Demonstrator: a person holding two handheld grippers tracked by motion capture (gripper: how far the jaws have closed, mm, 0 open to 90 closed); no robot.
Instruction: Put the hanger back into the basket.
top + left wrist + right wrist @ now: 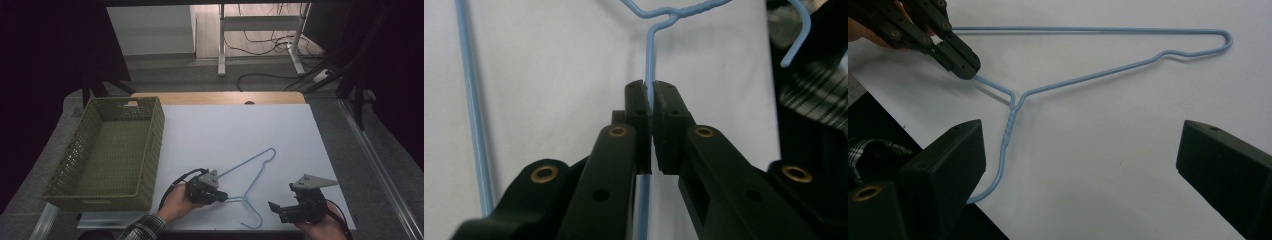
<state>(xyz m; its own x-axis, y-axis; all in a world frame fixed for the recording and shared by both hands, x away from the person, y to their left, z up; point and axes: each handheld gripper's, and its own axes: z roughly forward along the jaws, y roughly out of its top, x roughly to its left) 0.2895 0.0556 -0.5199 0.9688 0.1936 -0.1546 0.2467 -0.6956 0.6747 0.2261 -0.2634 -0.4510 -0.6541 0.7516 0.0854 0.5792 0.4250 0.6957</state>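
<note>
Table (240, 125): big and white, with a strip of wood along its far edge.
Basket (150, 150): green and woven, sitting on the left part of the table, well away from the hanger.
Hanger (250, 172): thin blue wire, lying flat on the table to the right of the basket, with its hook near the front edge of the table.
Left gripper (223, 196): it sits just right of the basket's front corner. Its two black jaws are pinched tight on the hanger's wire arm, close to the twisted neck. A hand (175, 202) holds it from behind.
Right gripper (276, 209): it is near the front edge of the table, right of the hanger's hook. Its jaws are spread wide with nothing between them, and they do not touch the hanger.
</note>
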